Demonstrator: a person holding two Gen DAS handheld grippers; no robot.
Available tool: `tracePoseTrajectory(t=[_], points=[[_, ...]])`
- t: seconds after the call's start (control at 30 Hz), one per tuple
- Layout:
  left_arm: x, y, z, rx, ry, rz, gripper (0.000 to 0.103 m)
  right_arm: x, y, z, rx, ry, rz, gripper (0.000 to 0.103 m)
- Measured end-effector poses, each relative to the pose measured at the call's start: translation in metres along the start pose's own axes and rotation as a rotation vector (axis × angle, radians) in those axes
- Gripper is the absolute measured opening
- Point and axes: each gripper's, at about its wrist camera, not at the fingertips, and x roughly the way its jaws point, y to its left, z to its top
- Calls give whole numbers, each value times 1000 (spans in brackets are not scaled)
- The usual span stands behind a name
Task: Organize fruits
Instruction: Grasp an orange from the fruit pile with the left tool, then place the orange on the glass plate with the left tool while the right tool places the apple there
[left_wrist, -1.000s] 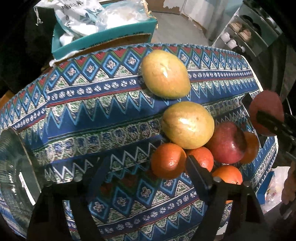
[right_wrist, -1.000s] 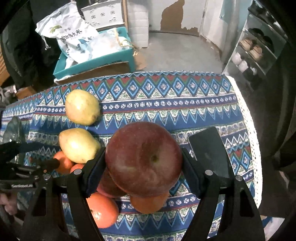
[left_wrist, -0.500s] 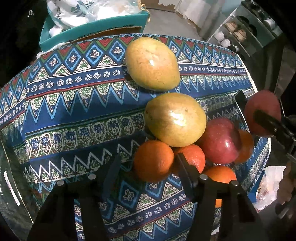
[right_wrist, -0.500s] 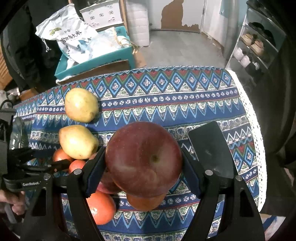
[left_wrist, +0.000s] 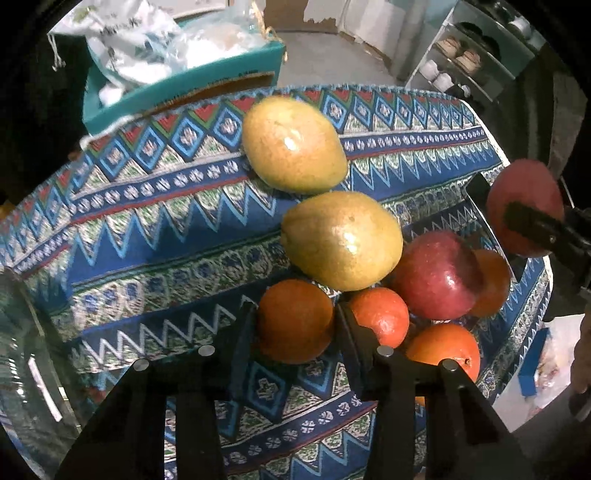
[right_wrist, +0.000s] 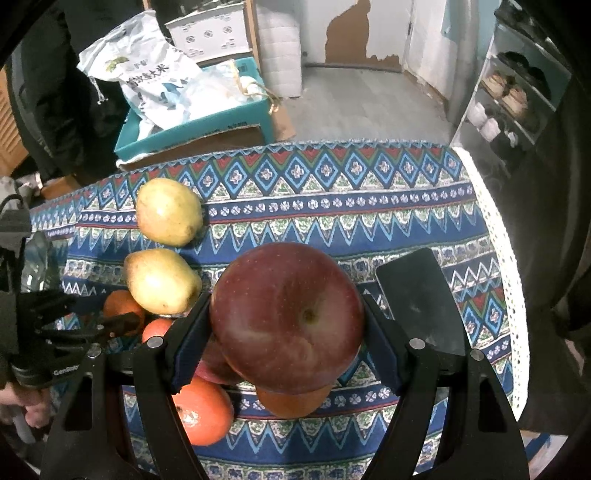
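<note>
A red apple is held clamped aloft in the right gripper and an orange is bracketed by the left gripper, contact uncertain, while pears, oranges and another apple remain unsorted near the tablecloth's right edge.

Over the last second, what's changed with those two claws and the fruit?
The left gripper moved forward and closed its fingers around an orange at the near edge of the pile. The right gripper kept its apple clamped, held above the table. The two pears and other fruit stayed put.
</note>
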Motion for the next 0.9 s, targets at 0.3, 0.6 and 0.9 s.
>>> tracePoseTrajectory(t=[0.3, 0.6, 0.9], points=[[-45, 2, 0, 27, -105, 62, 44, -16, 13, 4, -49, -48, -21, 77], [-85, 2, -2, 17, -182, 76, 44, -36, 27, 6, -83, -94, -17, 77], [-124, 7, -9, 3, -257, 78, 44, -62, 43, 11, -111, -157, 3, 77]])
